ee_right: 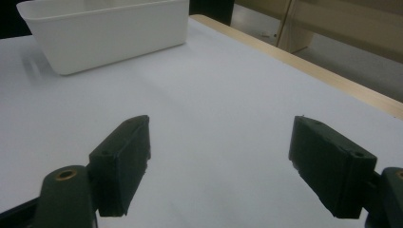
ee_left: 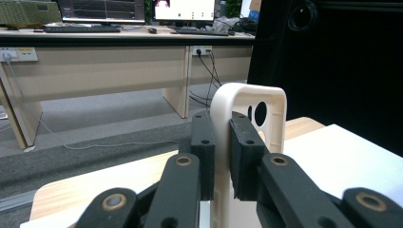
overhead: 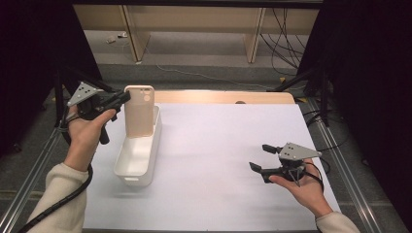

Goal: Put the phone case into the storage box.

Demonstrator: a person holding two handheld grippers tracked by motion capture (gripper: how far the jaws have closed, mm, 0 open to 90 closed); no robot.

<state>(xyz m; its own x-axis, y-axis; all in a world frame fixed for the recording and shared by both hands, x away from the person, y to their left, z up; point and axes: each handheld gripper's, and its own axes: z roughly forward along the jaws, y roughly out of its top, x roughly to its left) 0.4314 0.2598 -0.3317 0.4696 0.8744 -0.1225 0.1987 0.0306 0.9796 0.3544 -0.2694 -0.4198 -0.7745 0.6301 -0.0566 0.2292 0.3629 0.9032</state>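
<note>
The phone case [overhead: 139, 110], a pale beige shell with a camera cut-out near its top, stands upright over the far end of the white bin [overhead: 154, 145], its lower edge down inside the bin's walls; whether it rests on the floor of the bin or hangs just above it cannot be told. The left gripper [overhead: 123, 97] pinches it by one long edge near the top, and in the left gripper view the two black pads are pressed flat on either face of the thin rim [ee_left: 223, 142]. That hold looks narrow, and it is the main risk: the grip sits high and on an edge, so the case could pivot between the pads, swing, and knock the bin's wall or tip over when let go. A soft shell may also flex under the squeeze and spring sideways on release. If the jaws part while the case is upright, it will likely fall flat, and it could land leaning on the rim rather than lying inside. Apart from the case, the bin appears to hold nothing; its near end is bare. The right gripper [overhead: 260, 156] rests low over the white table top [overhead: 218, 145], well apart from the bin, its jaws spread wide with nothing between them.
</note>
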